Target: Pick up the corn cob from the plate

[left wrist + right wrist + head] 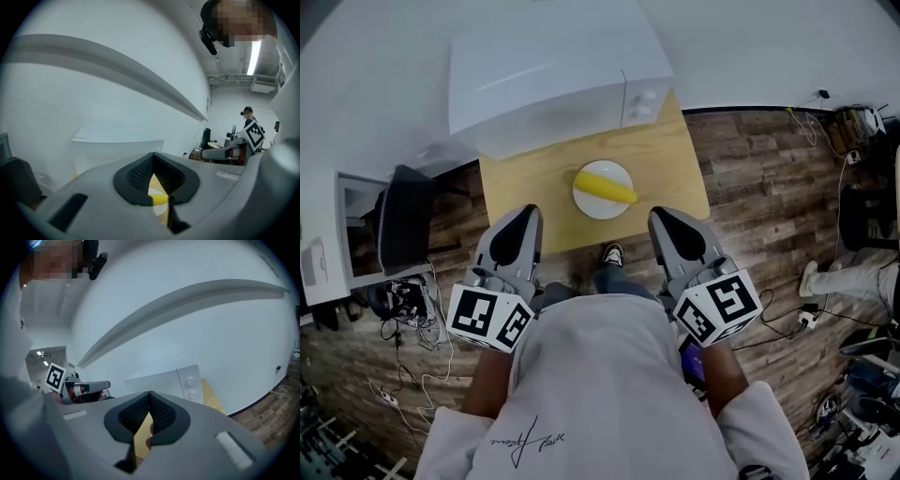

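The corn cob (605,187) lies on the white plate (598,210), just above the middle of the head view. Its length runs from upper left to lower right, and nothing is touching it. The plate sits on the bare wood of the small counter (670,159), in front of the white microwave (553,75) that fills the counter's far side. That leaves the near edge free to approach from.

Both grippers hang low in the frame, off the near edge of the counter and well apart from the plate. The left gripper (528,216) is to the lower left of the plate and the right gripper (662,217) to the lower right, both pointing roughly toward the microwave.

In each gripper's own view the dark ribbed pads meet at the tips and hold nothing. Through the narrow wedge behind the left gripper's pads, a bit of the yellow cob and the plate's rim shows, so this gripper looks roughly lined up with the target. The right gripper's wedge shows only counter wood.

By my reading the pick has not begun. Whichever gripper goes in must spread its jaws first, then close across the cob's thickness and not along its length.
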`<state>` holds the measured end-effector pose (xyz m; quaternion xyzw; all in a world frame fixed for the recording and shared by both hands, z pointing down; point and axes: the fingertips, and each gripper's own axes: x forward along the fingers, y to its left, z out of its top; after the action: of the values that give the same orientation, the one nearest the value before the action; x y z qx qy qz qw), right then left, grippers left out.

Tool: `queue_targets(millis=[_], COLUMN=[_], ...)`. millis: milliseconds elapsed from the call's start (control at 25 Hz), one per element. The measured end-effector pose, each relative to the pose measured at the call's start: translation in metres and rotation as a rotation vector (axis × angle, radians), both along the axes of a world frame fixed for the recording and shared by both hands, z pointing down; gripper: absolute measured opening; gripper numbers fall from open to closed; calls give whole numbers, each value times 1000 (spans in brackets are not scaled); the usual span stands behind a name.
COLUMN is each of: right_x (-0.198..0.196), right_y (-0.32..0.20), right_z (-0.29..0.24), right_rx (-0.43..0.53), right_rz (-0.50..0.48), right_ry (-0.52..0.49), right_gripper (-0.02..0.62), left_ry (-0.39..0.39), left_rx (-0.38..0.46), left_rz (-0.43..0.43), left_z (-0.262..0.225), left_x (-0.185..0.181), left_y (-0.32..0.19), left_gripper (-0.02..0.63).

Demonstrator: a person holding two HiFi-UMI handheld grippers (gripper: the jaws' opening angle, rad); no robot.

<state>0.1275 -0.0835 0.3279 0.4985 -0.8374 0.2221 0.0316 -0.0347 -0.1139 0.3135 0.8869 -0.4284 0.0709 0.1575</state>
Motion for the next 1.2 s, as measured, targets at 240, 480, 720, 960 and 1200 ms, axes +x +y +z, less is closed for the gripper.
queue_targets(millis=[240, 480, 720, 960, 1200], right_x=[3, 12, 11, 0, -1], right_y=[-11, -27, -38, -51, -59], right_z=[12, 25, 38, 43, 50], right_rx=[-14, -40, -60, -63, -77], right_rz=[-99, -122, -152, -180, -170], right_ry=[17, 62, 80, 88, 87], right_gripper=[9, 11, 11, 11, 11], left_ry=[-15, 30, 22, 26, 27], left_rx=[1, -57, -71, -101, -125], left_rz=[-77, -99, -91, -55, -38], left_z=[4, 16, 26, 35, 40], left_x=[-4, 7, 10, 14, 18], left_y=[0, 7, 11, 9, 4], left_gripper=[-7, -6, -8, -6, -8])
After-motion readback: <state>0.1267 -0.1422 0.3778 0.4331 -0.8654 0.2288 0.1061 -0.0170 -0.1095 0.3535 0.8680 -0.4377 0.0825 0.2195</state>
